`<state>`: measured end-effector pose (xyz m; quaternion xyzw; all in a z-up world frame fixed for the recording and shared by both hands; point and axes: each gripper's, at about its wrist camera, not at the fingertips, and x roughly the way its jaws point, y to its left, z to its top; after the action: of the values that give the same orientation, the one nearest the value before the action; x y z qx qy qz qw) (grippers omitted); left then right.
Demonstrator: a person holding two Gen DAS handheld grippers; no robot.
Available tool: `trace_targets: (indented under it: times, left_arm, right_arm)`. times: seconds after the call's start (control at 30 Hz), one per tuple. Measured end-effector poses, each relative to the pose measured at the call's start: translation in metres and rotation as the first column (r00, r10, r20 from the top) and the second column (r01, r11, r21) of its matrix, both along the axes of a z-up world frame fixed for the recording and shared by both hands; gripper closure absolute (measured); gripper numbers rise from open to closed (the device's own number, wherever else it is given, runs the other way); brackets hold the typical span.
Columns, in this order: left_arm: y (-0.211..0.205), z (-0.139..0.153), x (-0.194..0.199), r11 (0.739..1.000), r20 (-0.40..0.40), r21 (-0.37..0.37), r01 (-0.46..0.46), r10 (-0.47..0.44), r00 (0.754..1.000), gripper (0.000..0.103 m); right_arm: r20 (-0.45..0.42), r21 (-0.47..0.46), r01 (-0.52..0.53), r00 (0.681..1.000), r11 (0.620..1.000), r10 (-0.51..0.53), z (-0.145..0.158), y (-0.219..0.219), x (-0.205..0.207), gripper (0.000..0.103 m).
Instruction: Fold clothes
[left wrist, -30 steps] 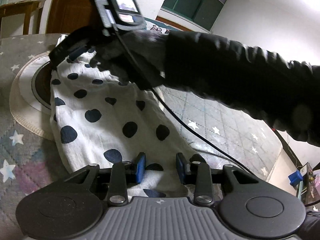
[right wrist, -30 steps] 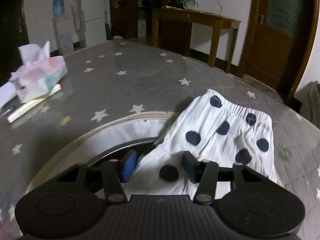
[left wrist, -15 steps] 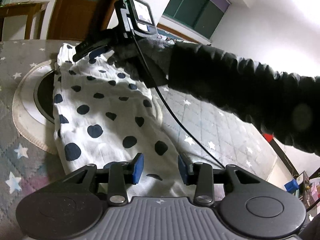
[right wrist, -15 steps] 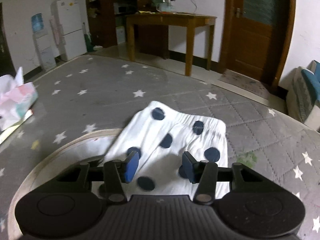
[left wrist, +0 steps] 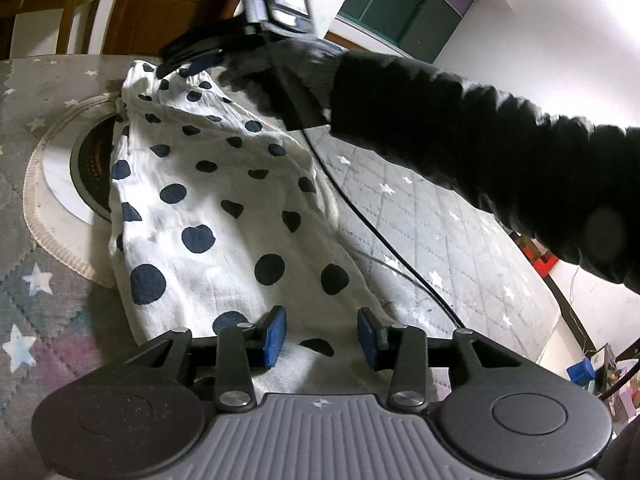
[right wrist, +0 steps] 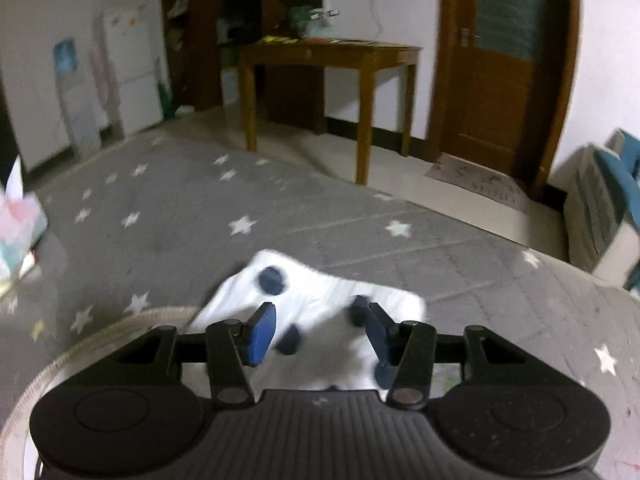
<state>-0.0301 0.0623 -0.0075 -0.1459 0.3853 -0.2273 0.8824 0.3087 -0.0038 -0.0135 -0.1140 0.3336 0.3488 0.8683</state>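
The polka-dot garment (left wrist: pixel 224 216) lies stretched along the star-printed table cover (left wrist: pixel 440 232), one end draped across a round inset burner plate (left wrist: pixel 86 168) off to the left gripper's left. The left gripper (left wrist: pixel 322 336) sits low at the near hem, its blue pads spread wide with cloth lying between and beneath them, gripping nothing that I can see. At the far end, ahead of it, the right gripper (right wrist: pixel 318 330) hangs over the elastic waistband; from its own view the pads are parted too, with white fabric and dark dots showing in the gap. That view is blurred, so I cannot tell whether either pad touches the cloth.

What worries me is the fold going crooked. If one side closes on a single layer and the other catches both, the garment will twist when lifted, and the edges will not meet. The left edge overhanging the burner plate's rim could drag or snag there and pull the fabric sideways. A black cable (left wrist: pixel 360 216) trails from the right gripper along the garment's right edge, just beside it, and could sweep onto the cloth and end up trapped inside the fold.
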Motion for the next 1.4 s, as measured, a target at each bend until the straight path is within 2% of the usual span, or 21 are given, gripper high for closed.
trace_targets:
  times: [0.17, 0.33, 0.43, 0.6, 0.7, 0.73, 0.8, 1.07, 1.27, 1.4]
  left_arm:
    - [0.005, 0.009, -0.002, 1.000, 0.024, -0.006, -0.023, 0.023, 0.999, 0.055]
    - [0.008, 0.013, 0.003, 0.999, 0.027, -0.007, -0.046, 0.047, 0.999, 0.053]
    - [0.009, 0.012, 0.006, 0.998, 0.016, 0.001, -0.056, 0.056, 0.998, 0.053]
    - [0.009, 0.013, 0.007, 0.998, 0.006, 0.010, -0.068, 0.068, 0.998, 0.053]
    - [0.010, 0.015, 0.004, 0.997, 0.009, 0.016, -0.080, 0.080, 0.997, 0.052]
    - [0.011, 0.017, 0.003, 0.996, 0.011, 0.019, -0.086, 0.085, 0.996, 0.051]
    - [0.012, 0.020, 0.001, 0.995, 0.015, 0.024, -0.098, 0.097, 0.995, 0.051]
    - [0.020, 0.026, -0.011, 0.983, 0.029, 0.069, -0.171, 0.170, 0.985, 0.046]
    - [0.027, 0.025, -0.025, 0.963, 0.025, 0.099, -0.251, 0.250, 0.968, 0.045]
    - [0.031, 0.021, -0.033, 0.948, 0.013, 0.108, -0.300, 0.300, 0.954, 0.045]
  right_arm:
    - [-0.033, 0.029, 0.060, 0.998, 0.998, -0.059, -0.004, -0.027, 0.021, 0.052]
    - [-0.071, 0.124, 0.083, 0.995, 0.989, -0.075, -0.008, -0.048, 0.032, 0.052]
    - [-0.085, 0.094, 0.063, 0.995, 0.994, -0.055, -0.016, -0.046, 0.040, 0.052]
    - [-0.099, 0.132, 0.057, 0.994, 0.990, -0.044, -0.024, -0.047, 0.045, 0.053]
    - [-0.102, 0.146, 0.043, 0.994, 0.988, -0.028, -0.025, -0.046, 0.043, 0.067]
    - [-0.105, 0.148, 0.044, 0.994, 0.988, -0.029, -0.024, -0.047, 0.043, 0.077]
    - [-0.111, 0.164, 0.048, 0.993, 0.985, -0.030, -0.021, -0.048, 0.042, 0.084]
    - [-0.060, 0.229, 0.032, 0.998, 0.973, -0.019, 0.017, -0.057, 0.019, 0.088]
    - [-0.009, 0.267, -0.021, 1.000, 0.963, 0.024, 0.054, -0.068, -0.022, 0.088]
    - [-0.005, 0.295, -0.055, 0.998, 0.954, 0.059, 0.072, -0.084, -0.059, 0.088]
